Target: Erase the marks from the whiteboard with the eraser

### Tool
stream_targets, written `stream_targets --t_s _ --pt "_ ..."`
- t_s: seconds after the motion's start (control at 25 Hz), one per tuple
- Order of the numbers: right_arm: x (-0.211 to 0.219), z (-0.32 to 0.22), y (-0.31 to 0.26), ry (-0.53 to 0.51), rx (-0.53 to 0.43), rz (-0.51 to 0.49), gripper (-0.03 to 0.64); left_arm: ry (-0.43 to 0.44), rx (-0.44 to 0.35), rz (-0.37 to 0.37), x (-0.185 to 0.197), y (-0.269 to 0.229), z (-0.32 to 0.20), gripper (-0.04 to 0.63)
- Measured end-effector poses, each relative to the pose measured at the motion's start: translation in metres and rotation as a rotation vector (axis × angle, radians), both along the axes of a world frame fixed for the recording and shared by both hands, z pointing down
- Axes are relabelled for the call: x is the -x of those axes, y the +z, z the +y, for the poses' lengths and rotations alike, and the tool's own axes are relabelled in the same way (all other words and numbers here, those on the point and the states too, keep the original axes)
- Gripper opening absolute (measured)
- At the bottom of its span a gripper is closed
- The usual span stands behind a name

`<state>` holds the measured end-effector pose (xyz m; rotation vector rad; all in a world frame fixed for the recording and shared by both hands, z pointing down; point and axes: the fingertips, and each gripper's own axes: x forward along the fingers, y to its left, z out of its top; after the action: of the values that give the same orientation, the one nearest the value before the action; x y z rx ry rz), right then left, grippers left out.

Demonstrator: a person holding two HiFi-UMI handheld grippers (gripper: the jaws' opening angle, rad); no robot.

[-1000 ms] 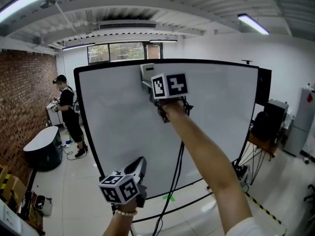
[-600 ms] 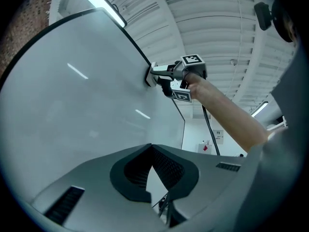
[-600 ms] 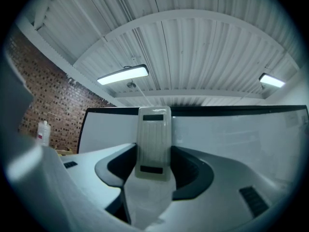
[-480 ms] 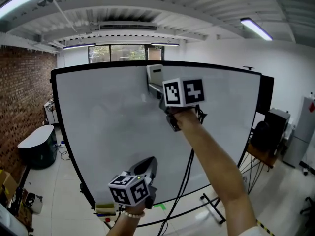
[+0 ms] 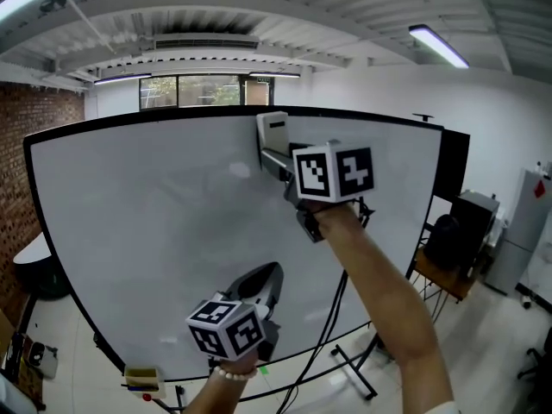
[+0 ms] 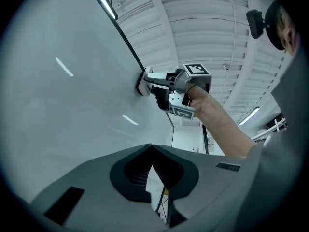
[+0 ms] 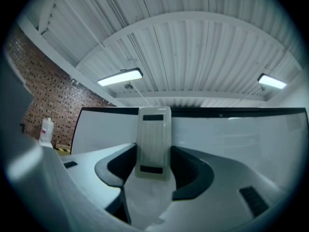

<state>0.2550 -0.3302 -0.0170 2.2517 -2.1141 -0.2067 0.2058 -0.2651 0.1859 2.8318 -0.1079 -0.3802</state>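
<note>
A large black-framed whiteboard (image 5: 155, 231) fills the head view; its surface looks wiped, with only faint smears near the top middle. My right gripper (image 5: 280, 158) is raised high and shut on a white eraser (image 5: 272, 134), pressed flat on the board near its top edge. In the right gripper view the eraser (image 7: 154, 141) stands upright between the jaws. From the left gripper view the eraser (image 6: 143, 81) is seen touching the whiteboard (image 6: 53, 95). My left gripper (image 5: 266, 281) hangs low in front of the board, shut and empty, its jaws (image 6: 153, 170) meeting.
A small tray (image 5: 143, 376) with markers sits at the board's lower left corner. The board's stand legs and cables (image 5: 345, 360) run over the floor below. A dark chair and desk (image 5: 444, 248) stand at the right. A brick wall (image 5: 17, 171) is at the left.
The view has shifted so the board fills more of the frame and the person at the left is gone from sight. My right gripper with the eraser has slid slightly right along the top.
</note>
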Motion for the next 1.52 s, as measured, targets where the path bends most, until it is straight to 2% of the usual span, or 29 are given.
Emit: stream_targets --t_s 0.32,0.52,0.72,0.88,1.12,1.36,1.52 --pt "-0.105 0.042 -0.003 0.008 -0.022 -0.048 0.252 0.04 -0.017 -0.047 -0.085 0.006 0.039 -0.011" --pt "-0.158 0.066 -0.003 -0.006 -0.033 -0.057 0.252 0.035 0.006 -0.054 -0.128 0.015 0.053 -0.011" --pt "-0.215 0.09 -0.007 -0.045 -0.032 -0.055 0.252 0.002 0.027 -0.027 -0.18 0.008 0.074 -0.011" --pt "-0.247 0.102 -0.006 -0.072 -0.024 -0.049 0.252 -0.058 0.034 -0.019 -0.208 0.008 0.079 -0.011" --pt "-0.317 0.137 -0.007 -0.013 -0.024 0.009 0.252 -0.108 0.037 -0.001 -0.254 0.01 0.102 -0.011" --pt "-0.391 0.163 -0.004 0.026 -0.03 -0.011 0.252 -0.13 0.066 -0.002 -0.292 0.02 0.111 -0.011" --pt "-0.446 0.187 -0.003 0.08 -0.035 -0.032 0.252 -0.129 0.059 -0.012 -0.313 0.022 0.121 -0.011"
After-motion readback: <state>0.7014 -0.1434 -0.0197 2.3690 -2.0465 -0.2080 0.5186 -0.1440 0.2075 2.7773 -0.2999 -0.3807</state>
